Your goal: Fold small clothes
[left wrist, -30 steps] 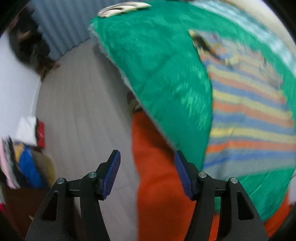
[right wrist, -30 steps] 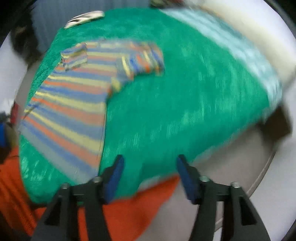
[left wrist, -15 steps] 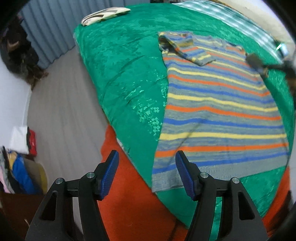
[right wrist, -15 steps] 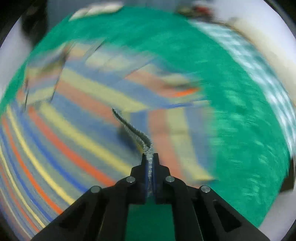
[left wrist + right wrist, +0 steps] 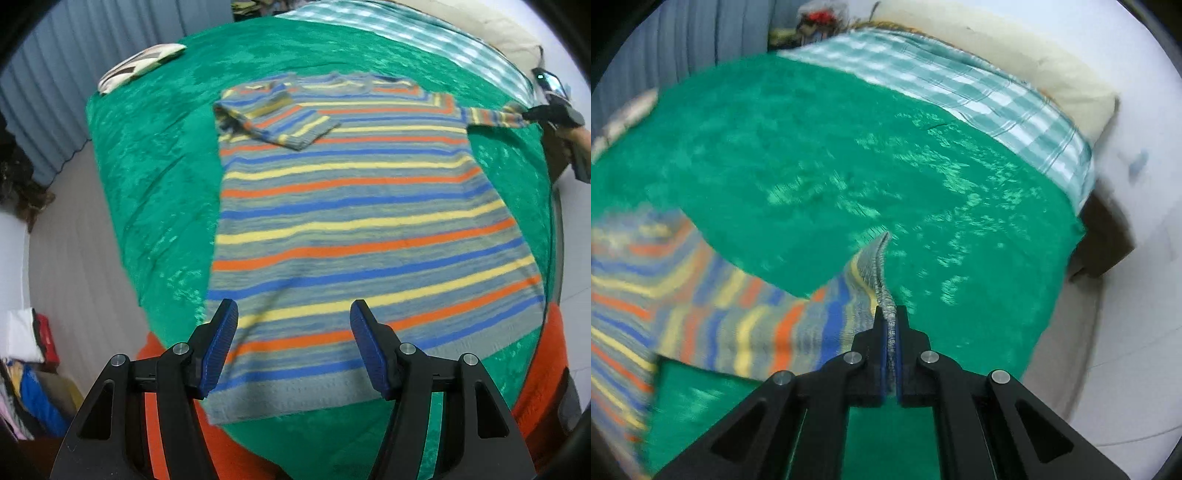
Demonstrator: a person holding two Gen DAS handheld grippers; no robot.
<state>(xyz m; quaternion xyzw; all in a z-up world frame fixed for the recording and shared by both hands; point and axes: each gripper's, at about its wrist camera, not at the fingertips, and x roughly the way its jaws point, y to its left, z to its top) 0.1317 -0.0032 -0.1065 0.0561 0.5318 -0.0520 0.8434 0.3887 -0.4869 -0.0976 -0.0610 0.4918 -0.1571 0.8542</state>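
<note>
Sweater (image 5: 354, 221) is lying lengthwise ahead of the released left hand-held gripper (image 5: 293, 343); the right hand-held gripper (image 5: 891, 332) is clenching its right sleeve cuff (image 5: 882, 273).

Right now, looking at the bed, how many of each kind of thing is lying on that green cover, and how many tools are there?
Striped knitted sweater: 1
Folded cream patterned cloth: 1
Left tool, open above the sweater hem: 1
Right tool, shut on the sleeve end: 1
Total: 4, on the shiny green bed cover.
</note>
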